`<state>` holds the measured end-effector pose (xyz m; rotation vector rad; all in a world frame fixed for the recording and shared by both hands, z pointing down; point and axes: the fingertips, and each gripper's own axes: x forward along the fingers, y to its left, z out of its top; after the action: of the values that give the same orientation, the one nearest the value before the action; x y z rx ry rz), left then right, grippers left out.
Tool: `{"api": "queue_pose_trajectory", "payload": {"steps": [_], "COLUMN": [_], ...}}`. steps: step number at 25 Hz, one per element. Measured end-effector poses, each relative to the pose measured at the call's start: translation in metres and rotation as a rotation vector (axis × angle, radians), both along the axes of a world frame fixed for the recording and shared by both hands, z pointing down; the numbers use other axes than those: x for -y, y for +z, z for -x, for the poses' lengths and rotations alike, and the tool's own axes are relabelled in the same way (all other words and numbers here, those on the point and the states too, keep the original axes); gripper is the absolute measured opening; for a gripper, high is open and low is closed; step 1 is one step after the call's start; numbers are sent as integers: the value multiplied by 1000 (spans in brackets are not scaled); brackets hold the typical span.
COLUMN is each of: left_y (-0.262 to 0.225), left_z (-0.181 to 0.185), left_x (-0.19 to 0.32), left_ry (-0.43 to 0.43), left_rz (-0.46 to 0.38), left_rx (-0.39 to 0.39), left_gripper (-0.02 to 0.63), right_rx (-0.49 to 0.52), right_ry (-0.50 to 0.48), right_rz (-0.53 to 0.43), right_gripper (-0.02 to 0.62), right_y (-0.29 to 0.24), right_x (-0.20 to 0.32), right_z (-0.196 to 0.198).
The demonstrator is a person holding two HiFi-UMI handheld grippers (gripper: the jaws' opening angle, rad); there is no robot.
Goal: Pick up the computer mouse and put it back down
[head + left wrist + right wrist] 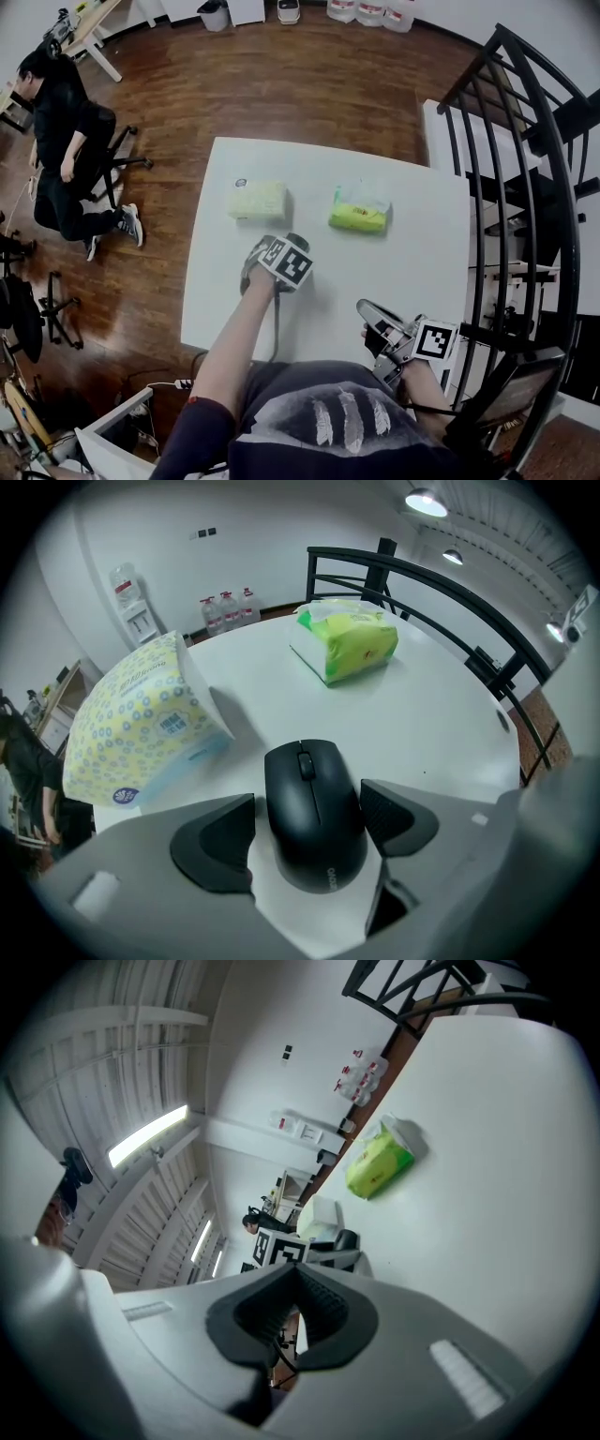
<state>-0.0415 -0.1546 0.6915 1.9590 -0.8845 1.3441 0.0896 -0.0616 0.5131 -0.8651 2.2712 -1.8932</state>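
A black computer mouse lies on the white table between the jaws of my left gripper. The right pad sits against the mouse's side, while a thin gap shows between the mouse and the left pad. In the head view this gripper's marker cube covers most of the mouse. My right gripper hovers over the table's near right edge, jaws shut with nothing between them. Its pads meet at the front.
A yellow tissue pack lies just ahead and left of the mouse, a green pack further right. A black stair railing runs along the table's right side. A person sits on an office chair far left.
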Motion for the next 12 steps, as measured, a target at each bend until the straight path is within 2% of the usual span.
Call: {"api": "queue_pose_trajectory", "payload": {"steps": [4,6,12], "left_y": [-1,-1,0], "left_z": [5,3,7], "left_x": [0,-2,-3], "left_ry": [7,17,42], "left_rz": [-5,-4,7], "left_rx": [-6,-9,-17], "left_gripper": [357,326,313], "right_rx": [13,11,28], "right_ry": [-8,-3,21], "right_rz": [3,4,-25], "right_gripper": [3,3,3], "right_y": [5,5,1], "right_x": [3,3,5], "right_z": [7,5,5]}}
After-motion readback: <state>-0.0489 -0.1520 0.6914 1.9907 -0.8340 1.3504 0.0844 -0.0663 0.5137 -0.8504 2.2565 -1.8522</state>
